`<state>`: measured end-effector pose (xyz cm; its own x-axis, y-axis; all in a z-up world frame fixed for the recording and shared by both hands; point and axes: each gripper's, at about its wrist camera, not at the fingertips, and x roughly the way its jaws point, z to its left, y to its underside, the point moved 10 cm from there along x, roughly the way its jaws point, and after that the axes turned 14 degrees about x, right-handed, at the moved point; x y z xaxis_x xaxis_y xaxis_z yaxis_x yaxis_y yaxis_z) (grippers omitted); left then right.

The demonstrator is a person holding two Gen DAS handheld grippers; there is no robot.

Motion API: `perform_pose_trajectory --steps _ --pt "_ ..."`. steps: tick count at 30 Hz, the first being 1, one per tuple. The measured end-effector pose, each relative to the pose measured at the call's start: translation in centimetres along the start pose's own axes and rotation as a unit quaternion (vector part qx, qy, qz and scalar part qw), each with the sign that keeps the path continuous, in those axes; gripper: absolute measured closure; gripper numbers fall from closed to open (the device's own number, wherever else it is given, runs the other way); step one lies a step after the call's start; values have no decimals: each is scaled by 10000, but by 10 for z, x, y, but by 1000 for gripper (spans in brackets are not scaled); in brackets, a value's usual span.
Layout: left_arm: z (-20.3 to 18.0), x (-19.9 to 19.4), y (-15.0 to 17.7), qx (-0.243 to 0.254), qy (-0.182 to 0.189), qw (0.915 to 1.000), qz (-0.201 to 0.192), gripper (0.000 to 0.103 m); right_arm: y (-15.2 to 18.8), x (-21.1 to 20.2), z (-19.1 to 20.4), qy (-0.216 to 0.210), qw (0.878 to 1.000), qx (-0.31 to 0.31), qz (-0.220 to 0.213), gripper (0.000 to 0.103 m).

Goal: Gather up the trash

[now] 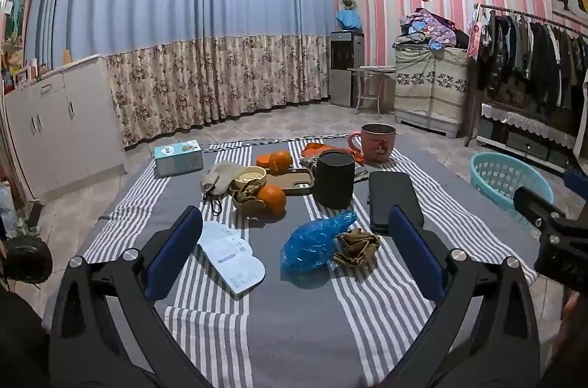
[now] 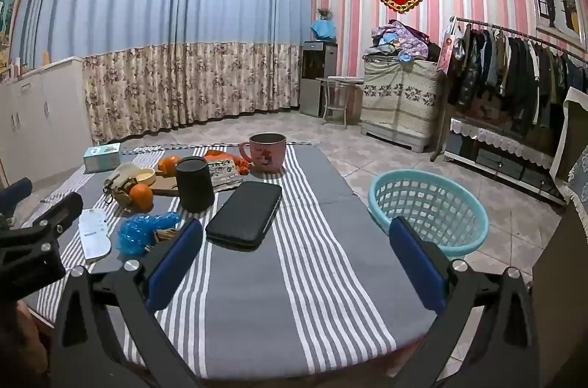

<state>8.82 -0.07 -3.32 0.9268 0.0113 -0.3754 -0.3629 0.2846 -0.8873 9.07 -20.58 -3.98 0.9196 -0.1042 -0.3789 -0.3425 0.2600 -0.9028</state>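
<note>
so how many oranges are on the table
2. A whole orange sits beside the crumpled brown paper; a partly peeled one lies behind the phone case. Clutter may hide more.

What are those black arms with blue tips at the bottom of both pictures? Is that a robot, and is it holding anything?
No robot: a person holds one two-finger gripper in each hand, each with a camera looking along its fingers. One picture is from the left gripper, the other from the right gripper. Both are open and empty. On the striped tablecloth lie a blue plastic bag, crumpled brown paper, a leaflet, oranges, a black case and a pink mug. A turquoise basket stands on the floor beside it.
</note>
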Motion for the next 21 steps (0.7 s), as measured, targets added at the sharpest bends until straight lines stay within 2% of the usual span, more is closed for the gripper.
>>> perform_pose_trajectory --steps 14,21 --pt "0 6 7 19 64 10000 16 5 -1 7 -9 74 10000 5 -27 4" --pt "-1 5 6 26 116 9999 19 5 -9 -6 -6 90 9999 -24 -117 4"
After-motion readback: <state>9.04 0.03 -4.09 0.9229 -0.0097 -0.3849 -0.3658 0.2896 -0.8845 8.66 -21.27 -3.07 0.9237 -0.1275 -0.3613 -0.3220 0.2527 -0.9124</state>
